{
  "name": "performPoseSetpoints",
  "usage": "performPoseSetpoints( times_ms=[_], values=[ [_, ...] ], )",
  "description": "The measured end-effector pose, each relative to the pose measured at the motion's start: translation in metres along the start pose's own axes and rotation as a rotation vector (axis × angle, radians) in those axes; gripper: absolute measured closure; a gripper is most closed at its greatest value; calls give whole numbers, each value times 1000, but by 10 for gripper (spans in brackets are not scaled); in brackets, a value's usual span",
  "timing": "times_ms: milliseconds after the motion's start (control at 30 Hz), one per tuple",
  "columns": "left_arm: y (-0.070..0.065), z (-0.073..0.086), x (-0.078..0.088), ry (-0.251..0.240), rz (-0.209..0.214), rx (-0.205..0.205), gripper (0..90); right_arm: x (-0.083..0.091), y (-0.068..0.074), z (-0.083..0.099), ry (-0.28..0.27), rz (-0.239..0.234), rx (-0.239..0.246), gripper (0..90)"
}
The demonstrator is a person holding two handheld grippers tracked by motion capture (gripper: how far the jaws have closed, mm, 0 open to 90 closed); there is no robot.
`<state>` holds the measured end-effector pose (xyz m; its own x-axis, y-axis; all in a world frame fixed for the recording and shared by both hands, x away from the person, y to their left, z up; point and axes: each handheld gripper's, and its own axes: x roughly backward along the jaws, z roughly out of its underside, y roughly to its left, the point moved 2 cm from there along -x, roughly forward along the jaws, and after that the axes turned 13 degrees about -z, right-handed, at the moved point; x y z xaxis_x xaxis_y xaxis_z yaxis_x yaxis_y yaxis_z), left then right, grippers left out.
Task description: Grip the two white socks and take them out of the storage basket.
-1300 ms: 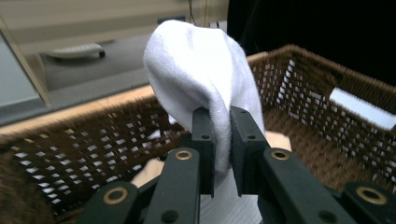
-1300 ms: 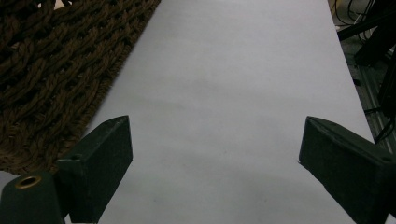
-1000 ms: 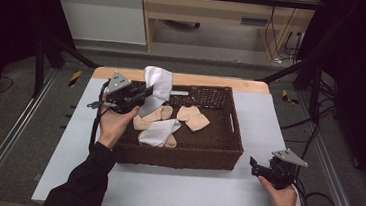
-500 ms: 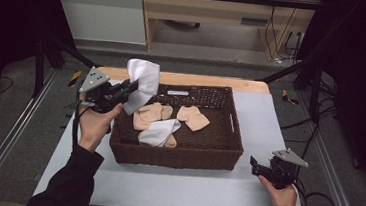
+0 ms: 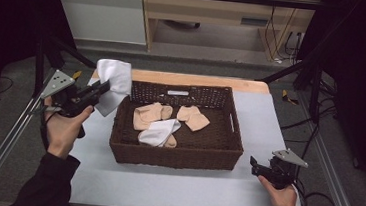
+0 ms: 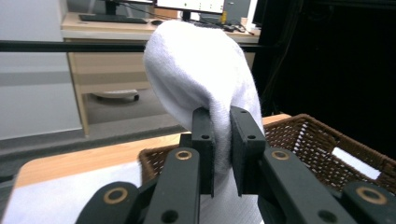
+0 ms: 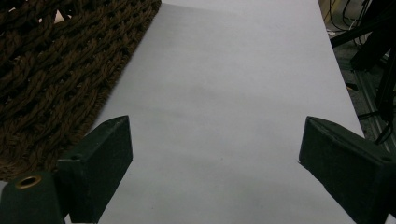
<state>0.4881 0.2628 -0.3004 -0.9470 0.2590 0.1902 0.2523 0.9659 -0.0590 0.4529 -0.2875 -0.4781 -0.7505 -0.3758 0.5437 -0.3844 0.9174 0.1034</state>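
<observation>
My left hand-held gripper (image 5: 103, 87) hangs above the desk's (image 5: 173, 187) left edge, near the far left corner, just outside the basket. Its jaws are clenched on a white sock (image 5: 114, 79), which the left gripper view shows pinched between the two black pads, its rounded end bulging up above them (image 6: 201, 65). The rest of the sock drapes down beside the basket's far left corner, clear of the rim as far as I can tell.

To the right stands the brown wicker basket (image 5: 176, 155), taking up the middle of the desk. Inside it lie peach-coloured socks (image 5: 149, 114), another peach piece (image 5: 193, 118) towards the far wall, and a second white sock (image 5: 158, 132) spread over them nearer the front. A small white label (image 5: 178, 92) sits on the basket's far wall.

Further right, at the desk's near right corner, my right hand-held gripper (image 5: 256, 165) rests low on the bare grey surface, well apart from the basket's right wall. Its jaws stand wide and released, with only desk between them (image 7: 215, 154) and the basket's weave (image 7: 56, 79) off to one side.
</observation>
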Motion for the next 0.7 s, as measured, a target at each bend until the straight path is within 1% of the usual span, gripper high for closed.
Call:
performPoseSetpoints(
  times_ms=[100, 200, 400, 500, 533, 600, 700],
  values=[
    [10, 6, 6, 11, -33, -5, 804, 0, 0, 0, 3, 0, -1, 99],
    [19, 15, 12, 21, -55, -1, 804, 0, 0, 0, 2, 1, 1, 99],
    [37, 40, 17, 56, -84, 19, 804, -1, 1, 1, 7, 0, 3, 99],
    [44, 57, 17, 92, -103, 18, 804, -1, 1, 1, 10, 1, 6, 99],
    [47, 62, 17, 103, -109, 23, 803, -1, 1, 1, 8, 1, 5, 99],
    [52, 73, 16, 134, -120, 20, 804, -1, 1, 0, 6, 2, 6, 99],
    [57, 89, 15, 167, -128, 25, 804, -1, 1, 1, 13, 2, 8, 99]
  ],
)
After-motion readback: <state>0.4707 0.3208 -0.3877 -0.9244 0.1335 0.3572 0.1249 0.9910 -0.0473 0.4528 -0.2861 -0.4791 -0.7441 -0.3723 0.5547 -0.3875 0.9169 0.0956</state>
